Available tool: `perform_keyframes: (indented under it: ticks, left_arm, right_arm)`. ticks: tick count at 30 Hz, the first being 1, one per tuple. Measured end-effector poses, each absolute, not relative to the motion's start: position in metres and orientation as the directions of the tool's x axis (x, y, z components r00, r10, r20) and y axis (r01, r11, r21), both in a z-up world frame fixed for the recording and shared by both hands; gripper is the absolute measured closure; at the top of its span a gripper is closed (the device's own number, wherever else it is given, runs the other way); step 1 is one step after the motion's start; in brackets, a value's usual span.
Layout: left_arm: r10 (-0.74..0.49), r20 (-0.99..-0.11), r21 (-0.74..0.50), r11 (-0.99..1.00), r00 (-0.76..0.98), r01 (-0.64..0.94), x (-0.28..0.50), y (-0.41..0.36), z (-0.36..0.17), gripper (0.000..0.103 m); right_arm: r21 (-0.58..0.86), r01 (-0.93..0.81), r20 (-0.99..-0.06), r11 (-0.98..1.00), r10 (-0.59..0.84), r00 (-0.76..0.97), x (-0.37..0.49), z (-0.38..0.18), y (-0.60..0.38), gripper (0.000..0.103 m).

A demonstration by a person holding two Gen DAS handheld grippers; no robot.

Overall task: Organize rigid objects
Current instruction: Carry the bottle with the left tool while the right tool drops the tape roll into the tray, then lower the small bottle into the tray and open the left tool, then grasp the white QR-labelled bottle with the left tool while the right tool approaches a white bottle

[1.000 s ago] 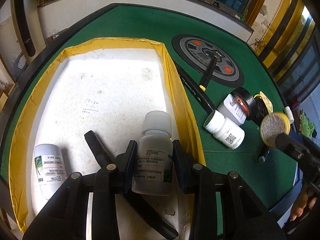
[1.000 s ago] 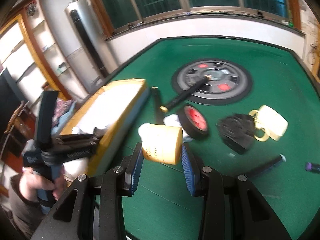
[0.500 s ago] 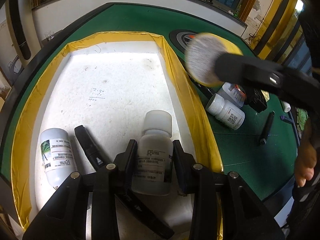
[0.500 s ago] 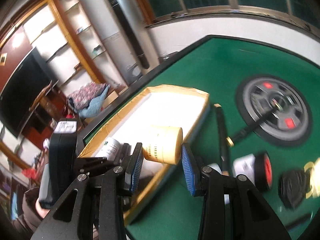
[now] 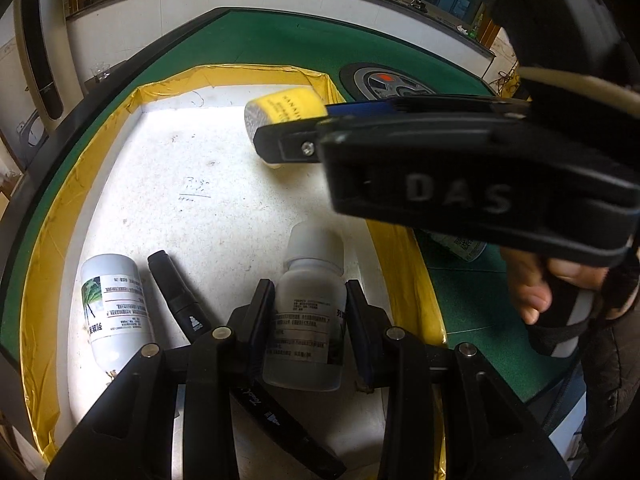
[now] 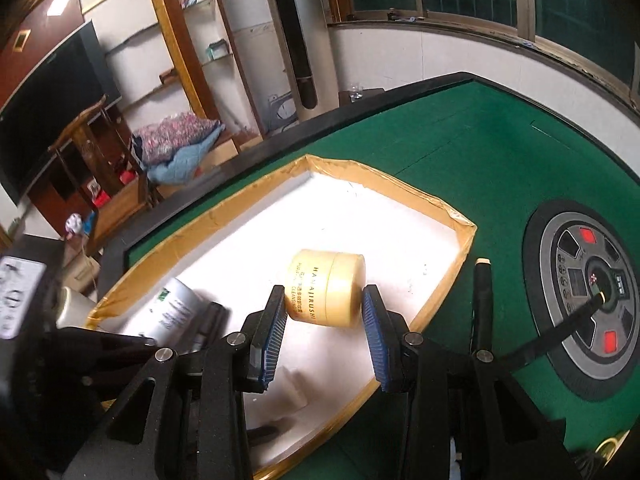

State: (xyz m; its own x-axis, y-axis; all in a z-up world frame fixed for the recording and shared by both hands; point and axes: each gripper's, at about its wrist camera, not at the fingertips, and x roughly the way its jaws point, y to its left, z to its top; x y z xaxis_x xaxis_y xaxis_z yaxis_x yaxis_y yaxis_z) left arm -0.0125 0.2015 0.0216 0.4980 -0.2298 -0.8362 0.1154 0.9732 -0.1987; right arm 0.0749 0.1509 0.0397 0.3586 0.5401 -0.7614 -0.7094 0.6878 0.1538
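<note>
A white tray with a yellow taped rim (image 5: pixel 100 148) lies on the green table. My left gripper (image 5: pixel 310 308) stands around a translucent white bottle (image 5: pixel 308 320) upright in the tray; the pads sit apart from its sides. My right gripper (image 6: pixel 324 324) is open over the tray (image 6: pixel 460 232); a yellow jar (image 6: pixel 326 288) lies on its side between and just beyond the fingertips. The jar (image 5: pixel 284 110) also shows in the left wrist view at the tray's far right. A white labelled bottle (image 5: pixel 114 308) and a black marker (image 5: pixel 176 300) lie in the tray.
A round grey control panel (image 6: pixel 588 292) with red buttons sits in the table's middle. A black pen (image 6: pixel 556 336) lies across it. A black stick (image 6: pixel 482 304) lies beside the tray's right rim. Another white bottle (image 5: pixel 466 246) lies on the felt, mostly hidden.
My right gripper carried the yellow jar from the felt over the tray and opened; the jar now lies in the tray. My left gripper's jaws have widened off the bottle.
</note>
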Motion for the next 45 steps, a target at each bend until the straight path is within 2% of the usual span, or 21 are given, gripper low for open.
perform_keyframes:
  ticks: [9, 17, 20, 22, 24, 29, 31, 35, 37, 40, 45]
  left_arm:
    - [-0.235, -0.834, -0.206, 0.972, 0.5, 0.113, -0.013, 0.204, 0.021, 0.069]
    - [-0.245, -0.83, -0.22, 0.969, 0.501, 0.11, -0.013, 0.207, 0.021, 0.069]
    - [-0.27, -0.82, -0.253, 0.962, 0.505, 0.105, -0.013, 0.213, 0.02, 0.064]
    - [-0.304, -0.81, -0.293, 0.951, 0.502, 0.104, -0.014, 0.215, 0.02, 0.054]
    - [-0.312, -0.808, -0.308, 0.947, 0.5, 0.094, -0.015, 0.217, 0.021, 0.048]
    - [-0.285, -0.813, -0.288, 0.955, 0.508, 0.075, -0.021, 0.22, 0.024, 0.045]
    - [-0.266, -0.81, -0.27, 0.96, 0.523, 0.071, -0.026, 0.221, 0.028, 0.037]
    - [-0.233, -0.802, -0.236, 0.969, 0.549, 0.067, -0.034, 0.22, 0.037, 0.036]
    - [-0.211, -0.792, -0.22, 0.974, 0.572, 0.055, -0.035, 0.219, 0.046, 0.036]
    - [-0.198, -0.768, -0.219, 0.975, 0.609, 0.041, -0.037, 0.217, 0.059, 0.035]
    - [-0.257, -0.746, -0.237, 0.965, 0.614, 0.116, -0.035, 0.186, 0.076, 0.03]
  right_arm:
    - [0.012, -0.733, -0.79, 0.68, 0.456, 0.41, 0.075, 0.028, 0.16, 0.069]
    - [-0.005, -0.728, -0.767, 0.686, 0.464, 0.442, 0.07, 0.039, 0.152, 0.068]
    - [0.02, -0.717, -0.744, 0.696, 0.49, 0.454, 0.065, 0.05, 0.144, 0.061]
    - [0.045, -0.705, -0.727, 0.708, 0.507, 0.464, 0.061, 0.058, 0.134, 0.06]
    - [0.07, -0.691, -0.708, 0.719, 0.524, 0.473, 0.053, 0.068, 0.121, 0.056]
    - [0.168, -0.622, -0.668, 0.765, 0.552, 0.498, 0.031, 0.083, 0.07, 0.041]
    - [0.206, -0.599, -0.645, 0.773, 0.568, 0.512, 0.02, 0.083, 0.044, 0.039]
    - [0.243, -0.512, -0.64, 0.824, 0.533, 0.554, -0.001, 0.076, -0.009, 0.028]
    - [0.267, -0.467, -0.634, 0.843, 0.519, 0.574, -0.01, 0.072, -0.033, 0.027]
    - [0.302, -0.396, -0.625, 0.867, 0.494, 0.605, -0.023, 0.065, -0.066, 0.016]
    - [0.339, -0.31, -0.621, 0.889, 0.458, 0.635, -0.037, 0.05, -0.094, 0.014]
